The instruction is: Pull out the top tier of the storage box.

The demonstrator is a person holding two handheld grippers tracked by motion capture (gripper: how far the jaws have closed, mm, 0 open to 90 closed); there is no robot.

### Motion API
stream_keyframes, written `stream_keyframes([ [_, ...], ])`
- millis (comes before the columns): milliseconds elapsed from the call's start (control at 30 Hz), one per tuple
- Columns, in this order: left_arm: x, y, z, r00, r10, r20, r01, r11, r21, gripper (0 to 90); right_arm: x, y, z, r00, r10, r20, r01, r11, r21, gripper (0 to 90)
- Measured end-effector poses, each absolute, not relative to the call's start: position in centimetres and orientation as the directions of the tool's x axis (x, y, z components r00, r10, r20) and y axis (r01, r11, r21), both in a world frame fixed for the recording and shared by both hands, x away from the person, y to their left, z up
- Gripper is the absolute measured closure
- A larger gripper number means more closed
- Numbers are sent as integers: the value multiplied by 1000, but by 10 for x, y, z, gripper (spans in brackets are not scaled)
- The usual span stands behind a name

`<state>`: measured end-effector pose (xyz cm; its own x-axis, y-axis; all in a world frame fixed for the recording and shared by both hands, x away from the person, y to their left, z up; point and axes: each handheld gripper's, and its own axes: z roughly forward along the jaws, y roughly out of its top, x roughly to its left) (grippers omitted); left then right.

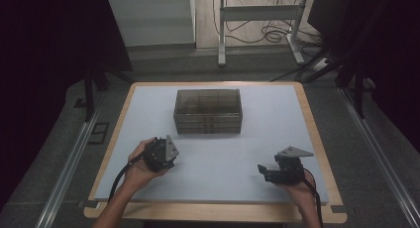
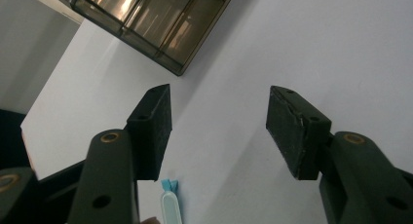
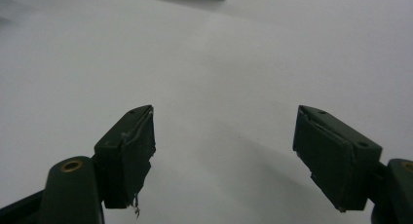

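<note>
Smoky plastic organiser box point(image 1: 208, 110), long axis across table; left claw point(image 1: 159, 153), right claw point(image 1: 267, 172) both apart, empty.

The left hand-held gripper point(image 1: 162, 153) sits at the lower left of the high view, jaws parted and empty. The right hand-held gripper point(image 1: 262, 172), at the lower right, also gapes empty, jaws pointing left.

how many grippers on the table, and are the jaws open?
2. Left gripper sits near-left on the white mat, in front of the brown compartment box; right gripper near-right. Both have open, empty jaws.
</note>
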<state>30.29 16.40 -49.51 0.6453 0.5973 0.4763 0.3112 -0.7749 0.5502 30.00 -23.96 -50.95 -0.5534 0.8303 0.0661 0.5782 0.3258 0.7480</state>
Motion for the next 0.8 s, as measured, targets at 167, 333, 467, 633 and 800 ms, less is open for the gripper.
stream_keyframes([
  [167, 305, 162, -495, 646, 589, 484, 300, -780, 549, 441, 300, -240, -509, -549, 833, 67, 580, 322, 748, 227],
  [333, 306, 158, -493, 638, 576, 512, 279, -792, 543, 442, 300, -240, -509, -545, 836, 67, 580, 318, 750, 228],
  [467, 307, 155, -492, 638, 563, 526, 260, -799, 542, 443, 300, -240, -509, -543, 837, 67, 577, 314, 754, 228],
  [633, 309, 151, -491, 630, 551, 548, 244, -810, 534, 449, 300, -241, -509, -540, 839, 70, 577, 308, 756, 228],
  [800, 311, 148, -490, 623, 544, 562, 235, -815, 529, 450, 300, -240, -510, -541, 838, 70, 578, 309, 756, 228],
])
